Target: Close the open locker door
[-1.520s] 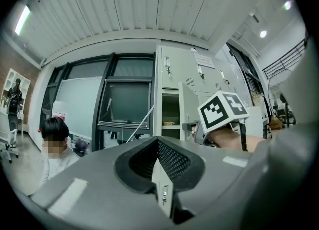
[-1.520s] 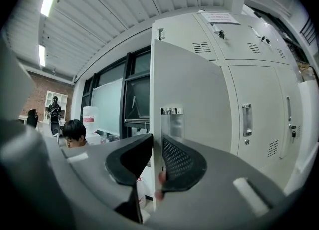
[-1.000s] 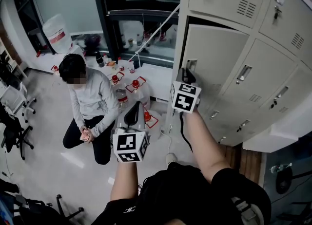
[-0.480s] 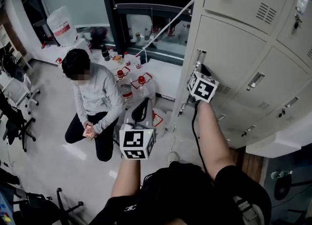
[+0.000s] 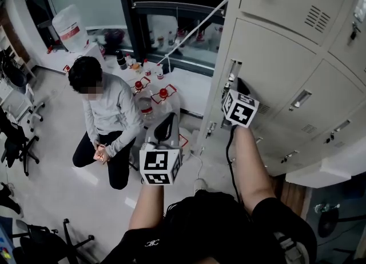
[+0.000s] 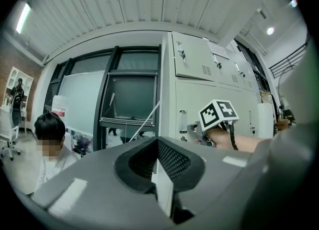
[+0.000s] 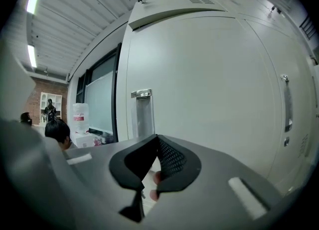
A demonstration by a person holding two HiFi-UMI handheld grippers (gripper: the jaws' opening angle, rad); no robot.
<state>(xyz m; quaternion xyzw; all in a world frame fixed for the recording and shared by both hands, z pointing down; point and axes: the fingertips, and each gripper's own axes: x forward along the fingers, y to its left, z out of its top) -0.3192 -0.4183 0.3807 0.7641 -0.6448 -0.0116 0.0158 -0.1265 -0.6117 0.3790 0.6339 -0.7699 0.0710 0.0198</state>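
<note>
The beige locker door (image 5: pixel 274 68) lies flush with the lockers around it. Its metal handle recess (image 5: pixel 233 70) runs down its left edge. My right gripper (image 5: pixel 233 88) sits just below that handle, against the door, with its jaws shut and nothing between them. In the right gripper view the door (image 7: pixel 214 89) fills the frame, with the handle (image 7: pixel 143 112) just beyond the fingertips of the right gripper (image 7: pixel 157 138). My left gripper (image 5: pixel 166 128) hangs lower and left, away from the lockers, shut and empty; its tips (image 6: pixel 158 142) meet.
A person (image 5: pixel 106 114) crouches on the floor to the left. Red-capped water bottles (image 5: pixel 157 100) stand by the window, near a large jug (image 5: pixel 68 28). Office chairs (image 5: pixel 17 137) stand at the far left. More closed lockers (image 5: pixel 320 114) are on the right.
The door stood ajar a second ago and now lies flush. My right gripper went with it toward the lockers. The left gripper barely moved.
</note>
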